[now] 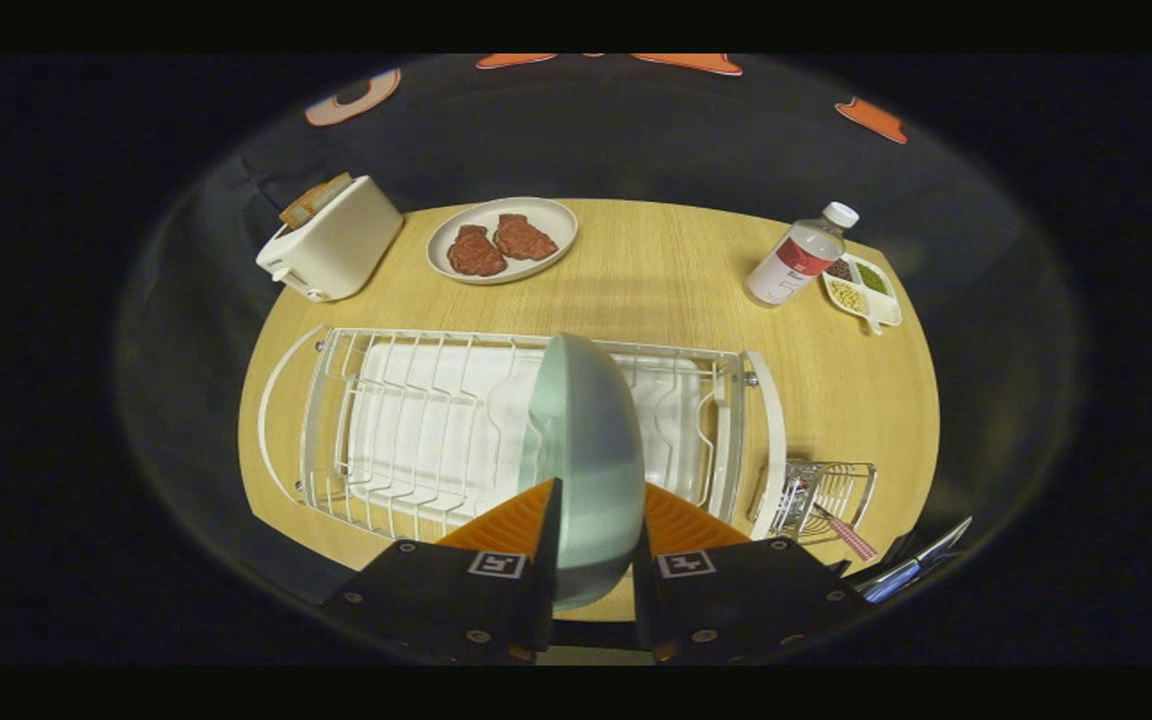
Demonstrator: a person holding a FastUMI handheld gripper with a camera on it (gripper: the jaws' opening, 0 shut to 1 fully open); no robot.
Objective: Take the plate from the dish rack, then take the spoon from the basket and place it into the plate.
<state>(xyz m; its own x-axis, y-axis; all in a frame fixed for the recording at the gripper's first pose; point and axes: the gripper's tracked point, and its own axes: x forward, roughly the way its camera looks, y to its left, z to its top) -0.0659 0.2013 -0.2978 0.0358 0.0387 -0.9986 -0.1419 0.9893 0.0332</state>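
Observation:
A pale green plate [584, 450] stands on edge between my fingers, and my gripper [596, 505] is shut on its near rim. Under and behind the plate lies the white wire dish rack [416, 420] with its drip tray. To the right of the rack stands a small wire basket [826, 495]; a spoon [848, 536] with a red checked handle sticks out of it toward me. Whether the plate's lower rim still rests in the rack is hidden by my fingers.
On the round wooden table [656, 280] beyond the rack: a white toaster [334, 240] with bread at the far left, a plate with two meat pieces [502, 240], a bottle [798, 255] and a divided snack dish [862, 290] at the far right.

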